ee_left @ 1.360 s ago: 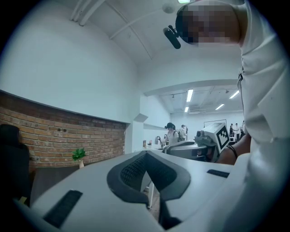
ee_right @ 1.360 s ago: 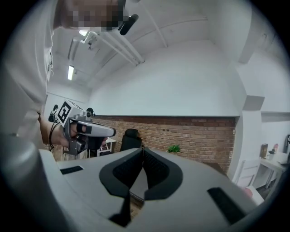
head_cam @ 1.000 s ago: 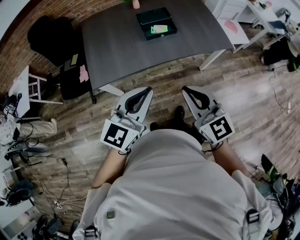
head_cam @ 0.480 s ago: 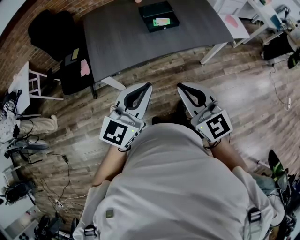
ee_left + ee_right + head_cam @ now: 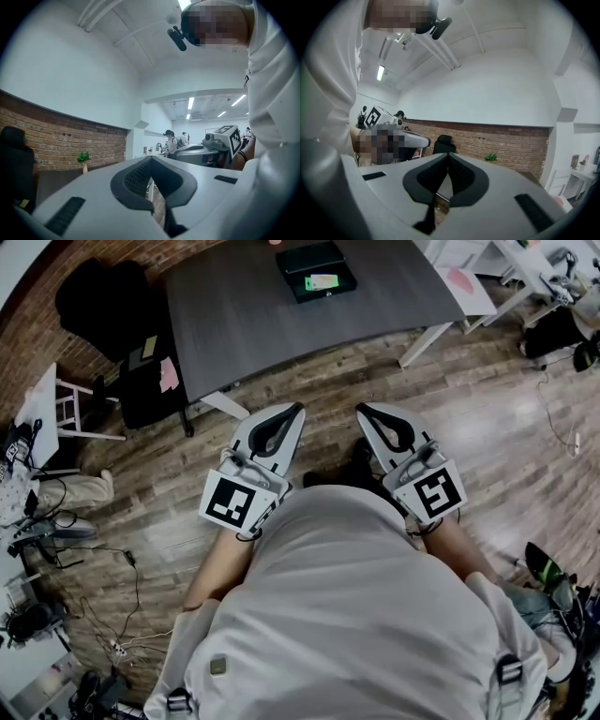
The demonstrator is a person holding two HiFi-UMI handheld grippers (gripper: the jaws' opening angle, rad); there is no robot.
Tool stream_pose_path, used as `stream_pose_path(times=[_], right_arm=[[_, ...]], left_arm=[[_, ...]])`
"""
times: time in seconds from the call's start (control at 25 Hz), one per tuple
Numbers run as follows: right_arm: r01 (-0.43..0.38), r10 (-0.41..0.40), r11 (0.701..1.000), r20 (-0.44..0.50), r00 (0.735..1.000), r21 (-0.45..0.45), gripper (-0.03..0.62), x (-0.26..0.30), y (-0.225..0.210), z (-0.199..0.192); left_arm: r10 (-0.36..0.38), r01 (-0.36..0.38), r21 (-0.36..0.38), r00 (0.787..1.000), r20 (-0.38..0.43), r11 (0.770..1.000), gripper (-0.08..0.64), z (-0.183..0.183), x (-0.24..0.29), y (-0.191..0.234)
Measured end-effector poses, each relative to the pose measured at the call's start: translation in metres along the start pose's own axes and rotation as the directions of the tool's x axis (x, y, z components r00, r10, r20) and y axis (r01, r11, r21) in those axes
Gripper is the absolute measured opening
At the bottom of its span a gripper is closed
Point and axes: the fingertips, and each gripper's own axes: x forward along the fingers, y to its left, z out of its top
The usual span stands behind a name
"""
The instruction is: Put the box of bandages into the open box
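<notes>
A room with a wooden floor [image 5: 487,427] and a brick wall [image 5: 33,357] holds a dark grey surface [image 5: 253,334], which shows at the top of the head view. The open box [image 5: 300,261], dark in colour, stands near the far edge of the surface, about midway between its left and right edges. The box of bandages [image 5: 322,282], small and pale green, lies inside the open box, toward its near side. A black chair [image 5: 103,310] stands beside the left edge of the surface. The person [image 5: 356,615], in a light shirt, stands on the floor before the near edge and holds both tongs side by side over the floor, well apart from the open box. The left tongs [image 5: 297,410] are closed: in the left gripper view the two dark pads meet at the tips, and nothing is between them. The right tongs [image 5: 361,410] are closed too, with the pads together and empty. Both point toward the surface.
</notes>
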Motion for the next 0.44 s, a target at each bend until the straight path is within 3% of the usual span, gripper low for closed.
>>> stream_pose_path(times=[0.44], right_arm=[[-0.003,0.003,1.000,-0.005,1.000,0.008,0.021,-0.009,-0.008,-0.001]], left_arm=[[-0.011,0.011,-0.001,1.000,-0.005,1.000,0.015,0.001,0.014,-0.010]])
